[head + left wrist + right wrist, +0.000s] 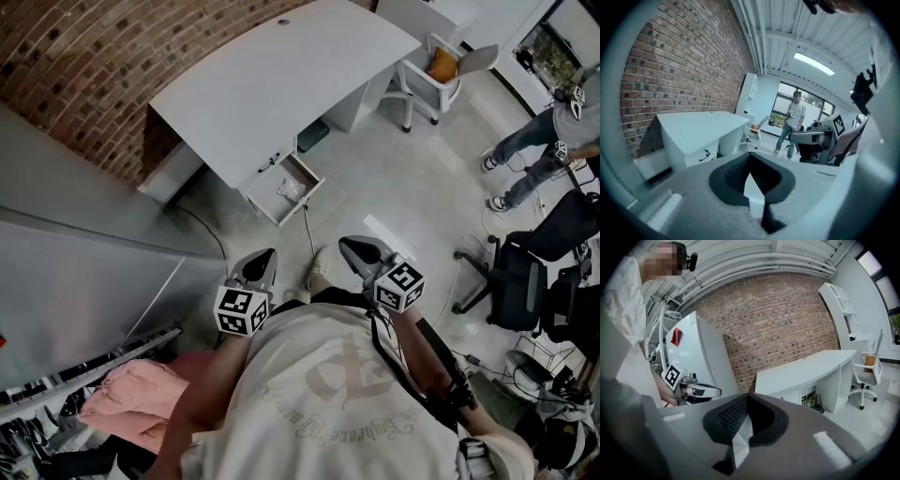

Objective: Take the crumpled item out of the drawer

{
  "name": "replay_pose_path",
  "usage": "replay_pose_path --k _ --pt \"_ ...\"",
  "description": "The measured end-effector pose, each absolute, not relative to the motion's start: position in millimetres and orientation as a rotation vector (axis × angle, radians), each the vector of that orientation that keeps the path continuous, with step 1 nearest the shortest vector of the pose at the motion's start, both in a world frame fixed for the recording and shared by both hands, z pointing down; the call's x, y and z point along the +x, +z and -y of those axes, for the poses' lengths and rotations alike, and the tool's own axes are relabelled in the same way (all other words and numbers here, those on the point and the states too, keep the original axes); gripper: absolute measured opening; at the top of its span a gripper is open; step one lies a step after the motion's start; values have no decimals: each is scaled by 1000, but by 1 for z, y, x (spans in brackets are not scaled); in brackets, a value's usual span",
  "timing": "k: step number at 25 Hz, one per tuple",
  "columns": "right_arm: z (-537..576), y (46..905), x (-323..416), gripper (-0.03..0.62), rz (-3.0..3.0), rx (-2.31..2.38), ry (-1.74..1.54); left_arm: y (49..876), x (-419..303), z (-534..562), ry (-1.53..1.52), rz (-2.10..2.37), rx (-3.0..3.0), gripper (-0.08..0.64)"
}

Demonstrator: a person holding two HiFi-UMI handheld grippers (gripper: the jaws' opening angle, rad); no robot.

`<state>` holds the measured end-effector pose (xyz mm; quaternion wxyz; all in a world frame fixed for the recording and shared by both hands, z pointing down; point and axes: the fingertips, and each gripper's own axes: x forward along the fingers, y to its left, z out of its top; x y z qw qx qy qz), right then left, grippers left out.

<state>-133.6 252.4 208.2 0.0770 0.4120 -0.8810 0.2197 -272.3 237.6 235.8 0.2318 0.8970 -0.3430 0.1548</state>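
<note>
L gripper (265,258) & R gripper (349,247) both out in front of me, well short of the desk (281,84). Jaws on each fully together, nothing in them.

Crumpled item (290,190): pale wad lying inside the open drawer (305,199), toward its right end. Too small to call its long axis or which way it points. Drawer is pulled out of the desk's near side, open top up, its length running along the desk front.

Desk: white, curved top, set against brick wall (84,66) at far left. Floor (403,178) pale grey; thin cable (308,234) runs from under the drawer toward me.

Room: white chair (436,70) w/ orange thing on seat, far right of desk. Person (544,141) standing far right. Black office chairs (525,272) near right. Pink cloth (136,398) near left, next to grey cabinet (75,281).
</note>
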Motion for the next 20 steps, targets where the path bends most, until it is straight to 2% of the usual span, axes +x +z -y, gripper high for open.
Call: replay_pose_path --k 20 --pt "-272 197 -161 8 2642 1235 576 234 -294 -258 399 923 2469 3"
